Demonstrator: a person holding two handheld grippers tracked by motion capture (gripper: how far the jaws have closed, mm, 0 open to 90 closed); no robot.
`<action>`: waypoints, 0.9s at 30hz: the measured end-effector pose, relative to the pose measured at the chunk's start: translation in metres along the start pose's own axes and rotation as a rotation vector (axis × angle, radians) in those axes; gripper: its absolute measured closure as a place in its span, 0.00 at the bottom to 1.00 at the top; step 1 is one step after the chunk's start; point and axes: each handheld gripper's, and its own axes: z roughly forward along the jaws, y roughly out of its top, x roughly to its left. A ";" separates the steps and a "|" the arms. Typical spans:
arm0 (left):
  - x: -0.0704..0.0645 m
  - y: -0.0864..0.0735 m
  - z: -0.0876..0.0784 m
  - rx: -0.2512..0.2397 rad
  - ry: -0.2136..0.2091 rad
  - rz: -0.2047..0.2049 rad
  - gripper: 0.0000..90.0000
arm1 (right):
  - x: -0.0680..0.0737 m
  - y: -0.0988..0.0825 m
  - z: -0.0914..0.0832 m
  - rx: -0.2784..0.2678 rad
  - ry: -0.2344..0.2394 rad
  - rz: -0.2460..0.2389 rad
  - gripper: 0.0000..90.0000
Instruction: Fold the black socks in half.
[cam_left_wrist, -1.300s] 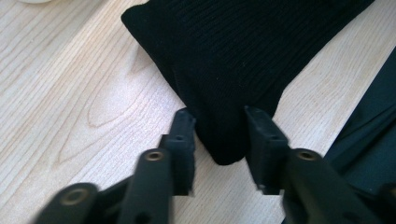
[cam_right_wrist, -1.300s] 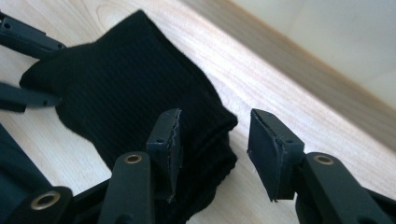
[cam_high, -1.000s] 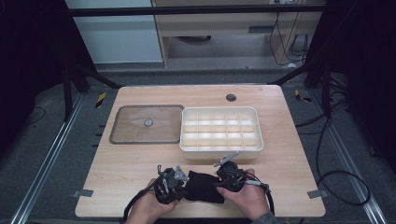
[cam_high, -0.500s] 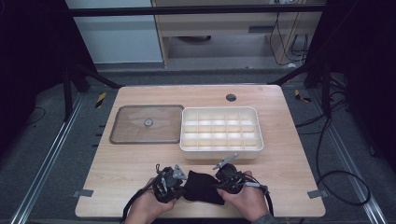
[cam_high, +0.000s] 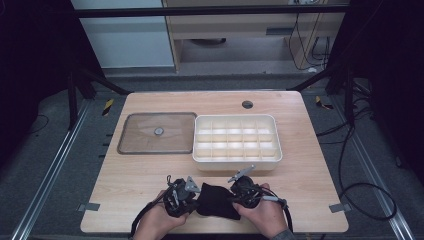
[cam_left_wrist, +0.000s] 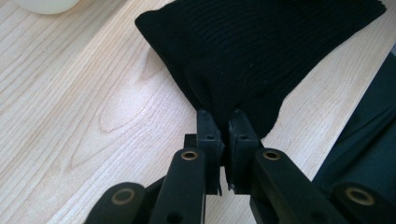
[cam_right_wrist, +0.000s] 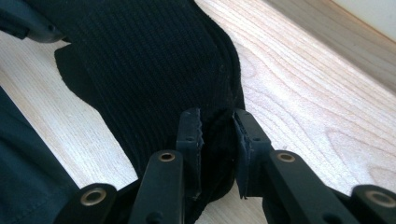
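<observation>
While both hands rest at the near edge of the pale wooden surface (cam_high: 150, 175), a black ribbed knitted cloth (cam_high: 218, 201) lies flat on the wood between them, close to the person's side. The left gripper (cam_high: 186, 192) sits at the cloth's left edge; in the left gripper view its jaws are clenched on a thin fold of the cloth (cam_left_wrist: 243, 51), pads nearly together with the fabric pinched between. The right gripper (cam_high: 239, 189) sits at the cloth's right edge; in the right gripper view the cloth (cam_right_wrist: 149, 65) bunches between its jaws, which have just been closing and now press on a thicker fold, a narrow gap left between the pads.

Farther back on the surface, a white rectangular plastic tray with many small compartments (cam_high: 235, 159) stands right of centre. Just beside it on the left lies a flat brownish transparent lid with a small round knob (cam_high: 158, 132), the two almost touching. A dark round hole (cam_high: 247, 104) sits in the wood near the far edge.

Room: grey carpeted floor (cam_high: 65, 165) around the surface, black frame legs at both sides, loose black cables (cam_high: 360, 195) on the floor at right, pale cabinet (cam_high: 125, 40) and wooden furniture (cam_high: 235, 30) behind.
</observation>
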 end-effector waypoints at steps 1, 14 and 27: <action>0.001 0.000 0.000 -0.002 -0.001 -0.001 0.95 | 0.000 0.000 0.000 0.000 0.000 0.001 0.84; -0.003 0.001 0.000 0.020 -0.027 0.019 0.84 | 0.003 0.001 0.002 -0.005 0.006 -0.004 0.84; -0.006 0.006 0.003 -0.030 -0.040 -0.041 0.50 | 0.003 0.001 0.002 -0.002 0.005 0.002 0.84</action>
